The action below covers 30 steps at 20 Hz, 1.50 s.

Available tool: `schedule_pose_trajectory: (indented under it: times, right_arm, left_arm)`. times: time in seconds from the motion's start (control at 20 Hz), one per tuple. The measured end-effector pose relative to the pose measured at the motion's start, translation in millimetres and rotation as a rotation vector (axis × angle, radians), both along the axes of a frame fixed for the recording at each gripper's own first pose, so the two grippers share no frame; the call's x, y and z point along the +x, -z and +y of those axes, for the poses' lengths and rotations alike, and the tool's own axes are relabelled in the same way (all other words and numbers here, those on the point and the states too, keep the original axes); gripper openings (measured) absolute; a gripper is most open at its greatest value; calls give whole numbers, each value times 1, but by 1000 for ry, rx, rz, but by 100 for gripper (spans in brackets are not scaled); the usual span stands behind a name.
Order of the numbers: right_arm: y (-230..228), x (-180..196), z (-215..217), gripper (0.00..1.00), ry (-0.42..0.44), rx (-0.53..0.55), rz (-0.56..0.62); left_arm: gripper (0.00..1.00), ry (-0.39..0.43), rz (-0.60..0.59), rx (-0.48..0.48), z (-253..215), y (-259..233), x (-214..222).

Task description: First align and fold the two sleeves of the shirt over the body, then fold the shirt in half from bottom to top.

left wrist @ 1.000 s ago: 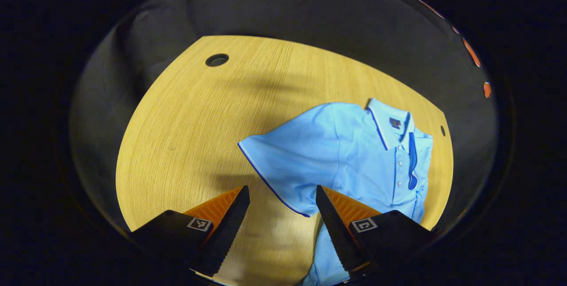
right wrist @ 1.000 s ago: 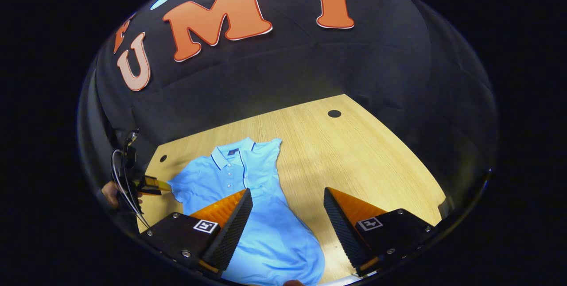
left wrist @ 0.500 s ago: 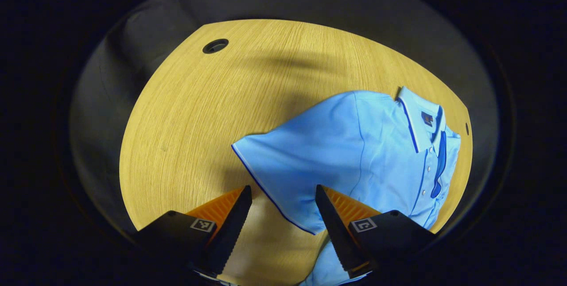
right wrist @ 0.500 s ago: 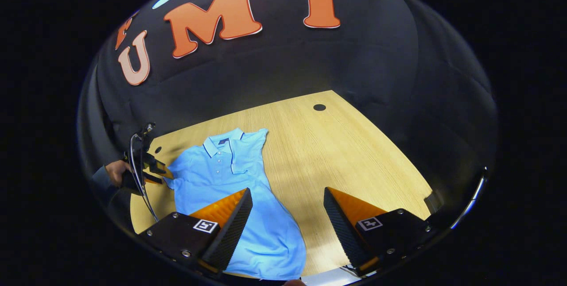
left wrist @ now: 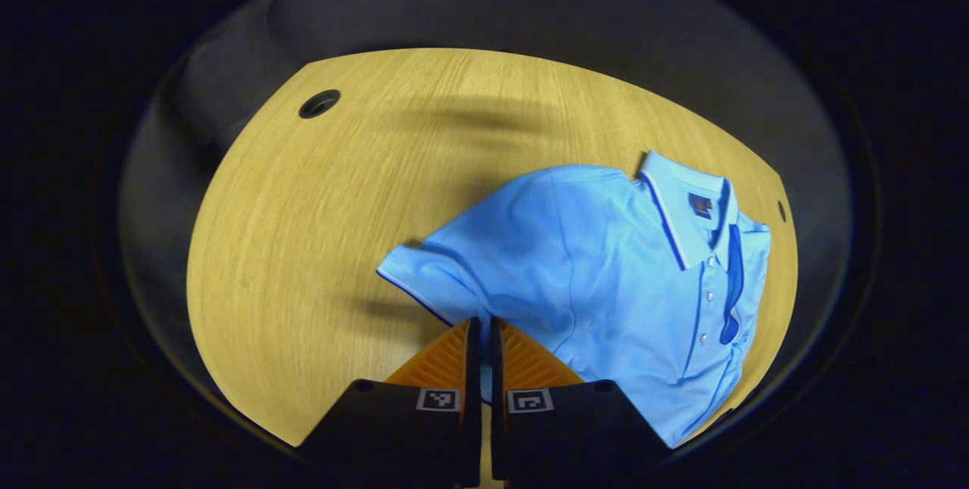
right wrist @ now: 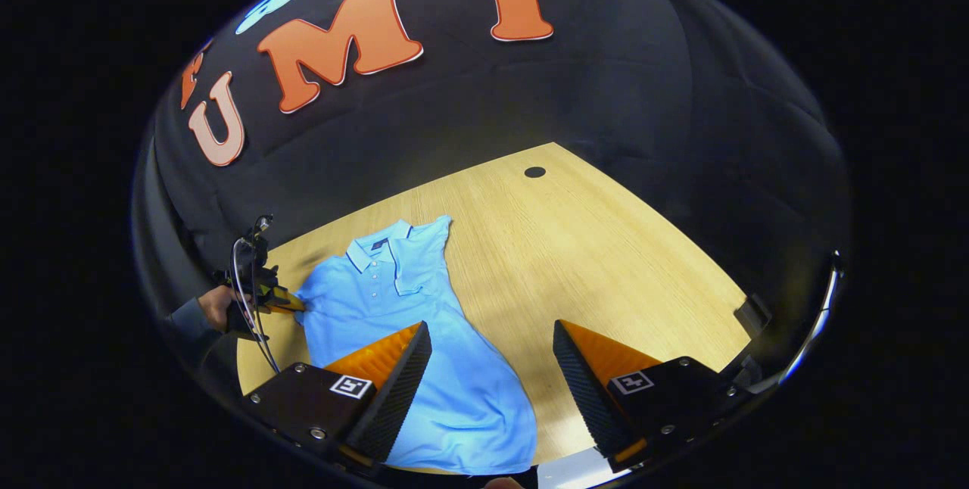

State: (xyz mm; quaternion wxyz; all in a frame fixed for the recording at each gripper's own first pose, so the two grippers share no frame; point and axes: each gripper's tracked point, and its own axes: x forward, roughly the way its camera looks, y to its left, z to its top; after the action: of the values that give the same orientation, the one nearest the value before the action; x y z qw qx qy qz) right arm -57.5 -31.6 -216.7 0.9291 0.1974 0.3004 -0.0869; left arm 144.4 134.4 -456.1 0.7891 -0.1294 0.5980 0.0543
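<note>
A light blue polo shirt (left wrist: 628, 284) lies face up on the wooden table (left wrist: 303, 247), collar toward the far right. My left gripper (left wrist: 480, 320) is shut on the hem of the near sleeve (left wrist: 428, 281), which is bunched and slightly raised. The other sleeve (left wrist: 730, 284) lies folded over the chest. In the right gripper view the shirt (right wrist: 409, 307) stretches toward me. There the left gripper (right wrist: 265, 296), held by a hand (right wrist: 216, 307), pinches the sleeve at the shirt's left side. My right gripper (right wrist: 492, 334) stands open above the shirt's lower half, holding nothing.
The table has a round cable hole (left wrist: 319, 104) near its far left corner and a smaller hole (left wrist: 781, 210) past the collar. A further hole (right wrist: 534, 172) shows at the table's far end. Bare wood (right wrist: 606, 262) lies right of the shirt.
My left gripper went from open around the sleeve hem to shut on it, and the sleeve has bunched up. The right gripper stayed open and drew back slightly.
</note>
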Motion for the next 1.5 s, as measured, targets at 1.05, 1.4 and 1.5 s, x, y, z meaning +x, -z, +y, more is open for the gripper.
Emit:
schedule_pose_trajectory:
  times: [1.05, 1.4, 1.5]
  right_arm:
    - [28, -67, 40, 99, 23, 18, 128]
    - [33, -70, 37, 99, -41, 32, 144]
    - [39, -70, 37, 99, -80, 37, 154]
  left_arm:
    - [19, 391, -258, -214, -183, -70, 56]
    - [100, 415, -306, -204, -178, -103, 12]
    - [96, 383, -312, -202, -168, -114, -11]
